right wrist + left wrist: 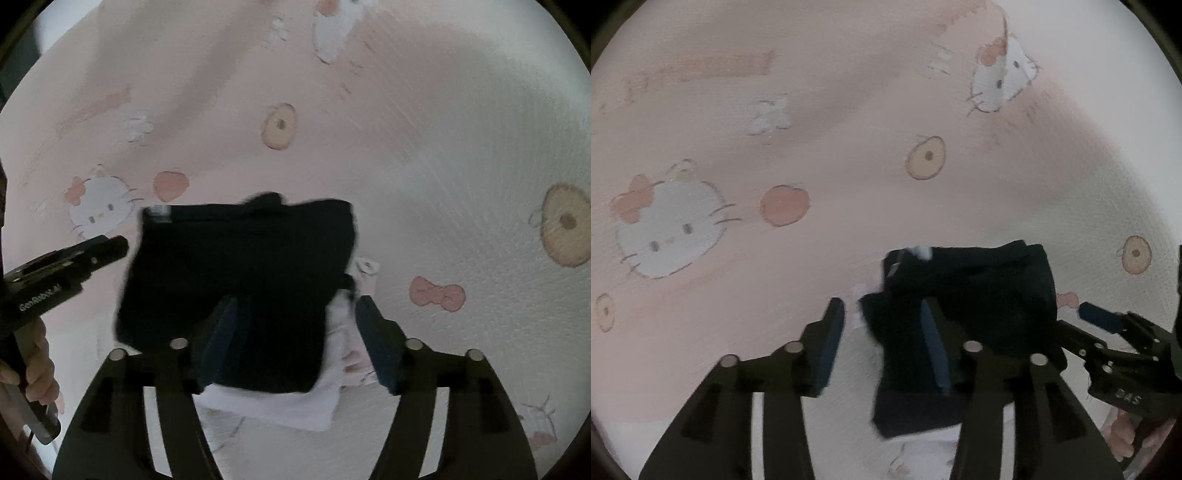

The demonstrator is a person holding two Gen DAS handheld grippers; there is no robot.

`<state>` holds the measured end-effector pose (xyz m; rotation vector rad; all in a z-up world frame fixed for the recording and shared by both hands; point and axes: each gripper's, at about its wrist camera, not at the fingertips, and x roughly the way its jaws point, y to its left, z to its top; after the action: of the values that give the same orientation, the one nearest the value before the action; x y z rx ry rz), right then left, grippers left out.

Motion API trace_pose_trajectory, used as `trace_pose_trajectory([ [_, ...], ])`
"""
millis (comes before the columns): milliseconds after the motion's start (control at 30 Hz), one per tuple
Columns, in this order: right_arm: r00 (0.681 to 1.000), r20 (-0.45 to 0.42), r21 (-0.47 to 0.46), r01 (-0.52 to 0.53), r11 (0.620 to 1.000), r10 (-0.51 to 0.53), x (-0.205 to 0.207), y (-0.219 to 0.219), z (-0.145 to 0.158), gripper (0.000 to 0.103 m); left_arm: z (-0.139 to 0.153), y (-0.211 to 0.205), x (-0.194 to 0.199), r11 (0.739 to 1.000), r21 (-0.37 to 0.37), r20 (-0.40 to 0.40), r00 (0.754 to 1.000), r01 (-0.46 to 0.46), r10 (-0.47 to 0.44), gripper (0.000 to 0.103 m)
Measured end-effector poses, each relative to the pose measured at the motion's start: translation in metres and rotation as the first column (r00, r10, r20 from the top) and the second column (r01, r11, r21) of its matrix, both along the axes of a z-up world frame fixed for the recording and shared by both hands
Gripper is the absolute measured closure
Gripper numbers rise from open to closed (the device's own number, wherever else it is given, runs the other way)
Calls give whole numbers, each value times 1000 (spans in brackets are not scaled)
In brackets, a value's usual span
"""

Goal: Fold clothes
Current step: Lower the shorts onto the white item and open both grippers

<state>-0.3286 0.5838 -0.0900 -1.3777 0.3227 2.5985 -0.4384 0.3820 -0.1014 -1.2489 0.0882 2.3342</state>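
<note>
Both fingers pairs gape, gripping nothing: left gripper and right gripper over folded black garment on patterned bedsheet.

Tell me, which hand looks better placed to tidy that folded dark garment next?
Probably the right gripper: its open jaws straddle the right edge of the folded black cloth garment. The left gripper, also open, sits off the garment's left edge.
</note>
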Motion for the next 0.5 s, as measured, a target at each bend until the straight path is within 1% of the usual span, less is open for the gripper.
trace_pose_trajectory([
  [67, 1000, -1, 15, -7, 1000, 7, -2, -17, 9, 23, 6, -16, -1, 1000, -13, -4, 1000, -28, 28, 50],
  [167, 999, -2, 22, -33, 999, 33, -3, -47, 22, 22, 22, -50, 1, 996, -27, -24, 997, -79, 79, 45],
  [267, 998, -19, 25, -66, 998, 66, 1, -80, 38, 14, 37, -86, 4, 991, -37, -38, 991, -129, 127, 40],
  [300, 997, -25, 25, -77, 997, 78, 2, -93, 42, 14, 42, -100, 6, 988, -40, -40, 988, -148, 147, 38],
  [367, 995, -27, 13, -92, 996, 93, 3, -118, 49, 12, 50, -128, 11, 979, -49, -46, 980, -198, 195, 36],
  [400, 995, -27, 6, -100, 995, 100, 4, -131, 52, 7, 53, -142, 13, 973, -54, -50, 974, -222, 220, 34],
  [433, 994, -28, 0, -108, 994, 107, 4, -144, 55, 4, 55, -156, 16, 966, -64, -54, 967, -251, 248, 33],
  [500, 992, -30, -13, -123, 992, 122, 5, -169, 62, 3, 57, -183, 22, 949, -84, -56, 952, -303, 299, 32],
])
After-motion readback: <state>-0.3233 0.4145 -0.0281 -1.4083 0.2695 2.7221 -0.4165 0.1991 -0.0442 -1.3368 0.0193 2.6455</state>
